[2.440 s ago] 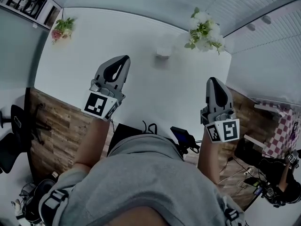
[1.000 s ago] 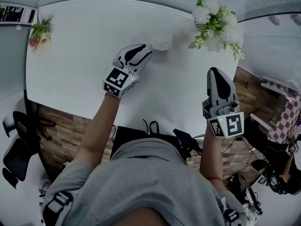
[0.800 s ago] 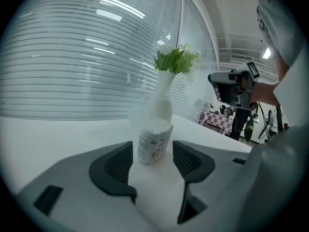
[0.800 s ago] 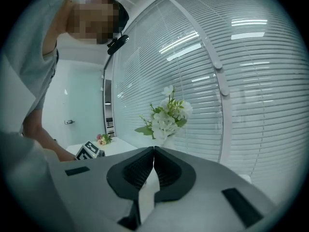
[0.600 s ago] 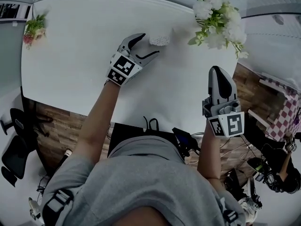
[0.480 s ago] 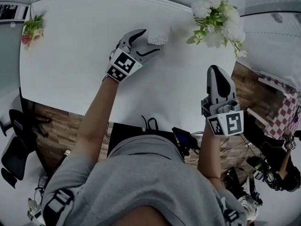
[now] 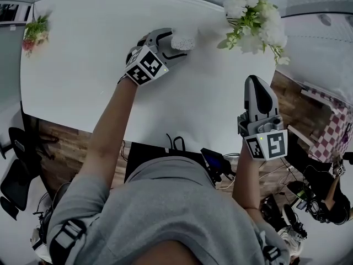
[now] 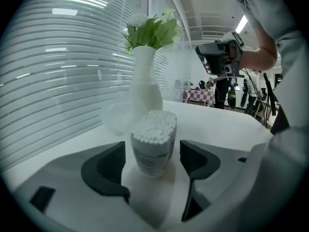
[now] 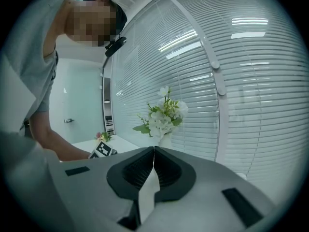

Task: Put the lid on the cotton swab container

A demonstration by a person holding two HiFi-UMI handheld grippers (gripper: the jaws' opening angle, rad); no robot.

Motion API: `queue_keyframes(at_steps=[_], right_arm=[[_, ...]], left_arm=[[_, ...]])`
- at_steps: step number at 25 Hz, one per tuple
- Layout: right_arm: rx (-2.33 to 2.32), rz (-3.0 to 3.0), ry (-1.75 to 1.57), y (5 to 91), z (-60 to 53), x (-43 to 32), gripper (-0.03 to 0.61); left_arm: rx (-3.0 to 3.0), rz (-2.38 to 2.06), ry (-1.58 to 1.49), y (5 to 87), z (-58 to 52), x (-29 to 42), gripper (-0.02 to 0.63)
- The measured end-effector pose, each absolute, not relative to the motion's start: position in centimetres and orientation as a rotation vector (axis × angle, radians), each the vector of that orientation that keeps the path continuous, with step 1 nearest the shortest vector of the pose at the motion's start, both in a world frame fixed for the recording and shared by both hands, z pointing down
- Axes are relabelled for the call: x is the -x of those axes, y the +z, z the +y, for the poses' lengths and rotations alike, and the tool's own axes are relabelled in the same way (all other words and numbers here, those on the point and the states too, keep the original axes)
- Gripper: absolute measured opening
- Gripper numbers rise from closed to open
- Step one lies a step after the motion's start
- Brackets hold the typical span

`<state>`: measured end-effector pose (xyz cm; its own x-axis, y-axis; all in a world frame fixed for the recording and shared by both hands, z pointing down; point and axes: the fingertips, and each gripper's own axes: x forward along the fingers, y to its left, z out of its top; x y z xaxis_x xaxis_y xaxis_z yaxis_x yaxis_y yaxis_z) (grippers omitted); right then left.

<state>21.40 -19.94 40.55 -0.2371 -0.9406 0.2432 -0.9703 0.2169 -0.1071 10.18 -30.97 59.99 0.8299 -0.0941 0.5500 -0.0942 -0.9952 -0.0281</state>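
The cotton swab container (image 8: pixel 153 141), an open tub packed with white swabs, stands upright on the white table (image 7: pixel 83 65). My left gripper (image 8: pixel 153 154) is open. Its jaws have just been opening and now stand on either side of the container without touching it. In the head view this gripper (image 7: pixel 168 46) reaches the container (image 7: pixel 183 40) at the table's far side. A clear round lid (image 8: pixel 116 117) rests just behind the container, beside the vase. My right gripper (image 7: pixel 255 95) hovers shut and empty over the table's near right edge; its own view shows the jaws (image 9: pixel 153 153) pressed together.
A white vase of white flowers (image 8: pixel 145 86) stands close behind the container, seen as a bouquet (image 7: pixel 251 18) in the head view. A small flower pot (image 7: pixel 34 32) sits at the far left corner. Window blinds run behind the table.
The left gripper went from shut to wide open, rolled, and sank forward until its jaws came round the container. The right gripper stayed where it was.
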Motion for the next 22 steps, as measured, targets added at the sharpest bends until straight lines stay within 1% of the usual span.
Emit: queue_keyframes(at_steps=[4, 5, 6, 7, 15, 22], right_arm=[[-1.85, -2.355, 0.364, 40.7, -19.8, -21.2, 0.025], [-1.847, -2.357, 0.364, 40.6, -19.8, -21.2, 0.026], [-1.846, -2.358, 0.364, 40.6, -19.8, -21.1, 0.026], [-1.846, -2.358, 0.363, 40.6, -19.8, -21.1, 0.025], [-1.858, -2.354, 0.349, 40.2, -19.3, -21.4, 0.025], [-1.862, -2.37, 0.32, 39.3, -18.9, -21.0, 0.026]], left_arm=[[-3.016, -0.158, 0.913, 60.0, -31.0, -10.2, 0.344], [-3.025, -0.158, 0.903, 59.9, -31.0, -10.2, 0.325], [-3.037, -0.157, 0.89, 59.7, -31.0, -10.2, 0.268], [-3.045, -0.155, 0.881, 59.5, -30.9, -10.2, 0.255], [-3.022, -0.13, 0.844, 59.3, -29.8, -9.6, 0.245], [-3.005, -0.129, 0.798, 56.7, -28.6, -8.8, 0.241]])
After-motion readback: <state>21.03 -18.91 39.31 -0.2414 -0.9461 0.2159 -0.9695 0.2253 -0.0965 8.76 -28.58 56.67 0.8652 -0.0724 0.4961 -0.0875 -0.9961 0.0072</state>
